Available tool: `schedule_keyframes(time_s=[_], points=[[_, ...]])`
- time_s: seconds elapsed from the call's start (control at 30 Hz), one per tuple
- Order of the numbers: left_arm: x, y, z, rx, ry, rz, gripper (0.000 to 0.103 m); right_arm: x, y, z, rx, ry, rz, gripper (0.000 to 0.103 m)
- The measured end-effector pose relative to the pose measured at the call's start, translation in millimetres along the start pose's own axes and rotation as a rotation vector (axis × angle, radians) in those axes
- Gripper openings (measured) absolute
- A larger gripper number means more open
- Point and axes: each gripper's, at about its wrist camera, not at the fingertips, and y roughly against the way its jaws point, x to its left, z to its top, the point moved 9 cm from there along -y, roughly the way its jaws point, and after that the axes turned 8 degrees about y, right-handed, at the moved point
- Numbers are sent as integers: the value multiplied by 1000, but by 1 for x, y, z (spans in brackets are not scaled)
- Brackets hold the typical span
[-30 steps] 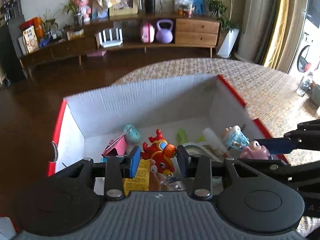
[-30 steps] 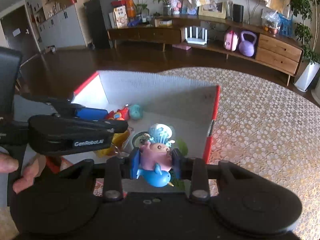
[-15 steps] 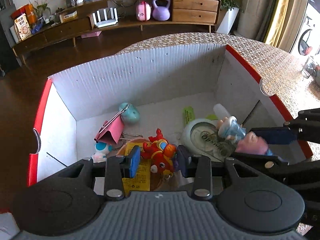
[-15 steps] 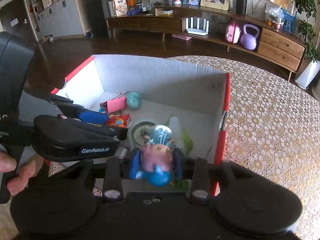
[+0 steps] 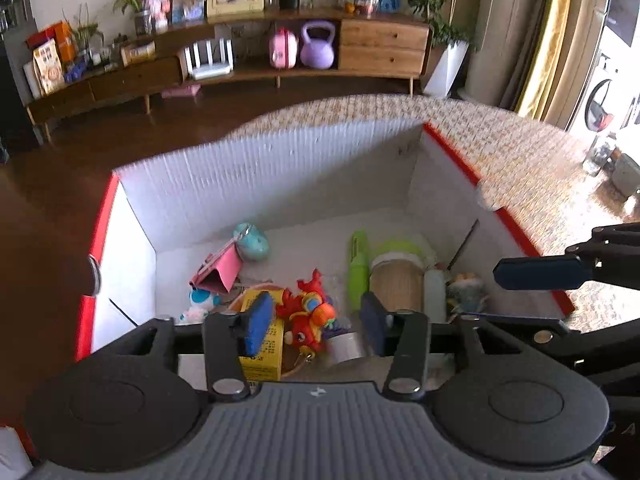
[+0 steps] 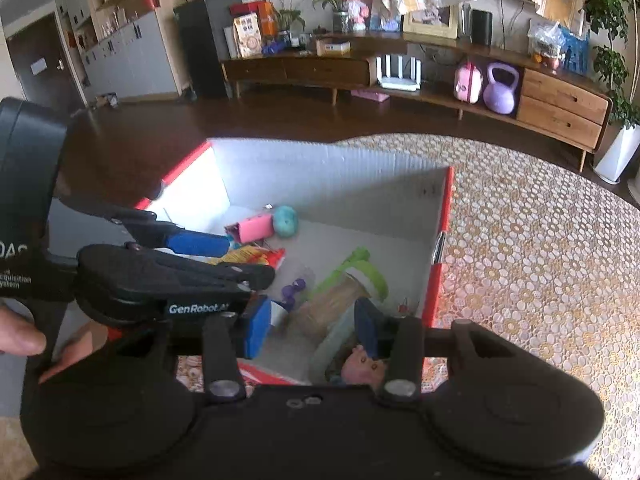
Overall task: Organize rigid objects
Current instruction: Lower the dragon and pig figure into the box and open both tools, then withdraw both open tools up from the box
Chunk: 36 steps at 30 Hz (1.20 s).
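Below, left tongs (image 5: 316, 322) spread over an open white box (image 5: 256, 176) with red outer edges, blue pads (image 5: 259, 322) parted and pressing on nothing, having just been opening; red dragon toy (image 5: 308, 314) free between them, lying on the box floor: bright red body, orange head, blue and yellow patches on the back, claws raised. Beside the dragon, a yellow printed carton (image 5: 262, 350), partly hidden behind the left pad. Farther back, a pink folded clip (image 5: 220, 270) touching a teal egg-shaped piece (image 5: 252, 240); at the left, a small white-and-blue figure (image 5: 200, 304). To the right of the dragon, a green pen-like stick (image 5: 358, 272), a round container with a pale wooden face and a green rim (image 5: 396, 276), a white bottle (image 5: 434, 294).

Right tongs (image 6: 308, 330) likewise parted above the near right corner of the box, having just been opening, gripping nothing; pink pig figure (image 6: 362, 364) below the right pad, down in the box corner: rosy head visible, blue lower part mostly hidden behind the tongs' body. Contact between pig and pad not discernible. In the left wrist view, same corner showing only a blurred pale shape beside the bottle.

Box standing on a desk (image 6: 540, 248) covered with a beige floral cloth. Person's fingers (image 6: 20, 338) wrapped round the left tool's handle.
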Motion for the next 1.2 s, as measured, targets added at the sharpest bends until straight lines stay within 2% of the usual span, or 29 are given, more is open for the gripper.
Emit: schedule_keyframes(time_s=[0.13, 0.23, 0.37, 0.53, 0.6, 0.67, 0.73, 0.87, 1.0, 1.2], points=[[-4, 24, 5, -62, -9, -1, 58, 3, 20, 3, -44, -12, 14, 47], [-6, 41, 8, -106, -7, -5, 66, 4, 36, 3, -75, -25, 25, 48], [-10, 62, 9, -150, 1, -15, 71, 5, 56, 3, -121, -35, 25, 58], [-14, 85, 8, -185, 16, -26, 77, 6, 81, 1, -179, -44, 36, 65], [-15, 93, 7, -199, 22, -23, 83, 6, 90, 1, -202, -40, 38, 67], [-17, 100, 6, -214, 26, -25, 85, 4, 98, -1, -222, -50, 36, 76], [-18, 107, 5, -219, 34, -31, 85, 2, 106, -2, -242, -62, 44, 79], [-22, 118, 4, -235, 31, -33, 97, -4, 120, -4, -283, -91, 44, 91], [-28, 126, 0, -236, 31, -57, 100, -5, 131, -5, -321, -104, 31, 102], [-35, 136, -2, -268, 13, -44, 101, -2, 142, -12, -344, -81, 40, 103]])
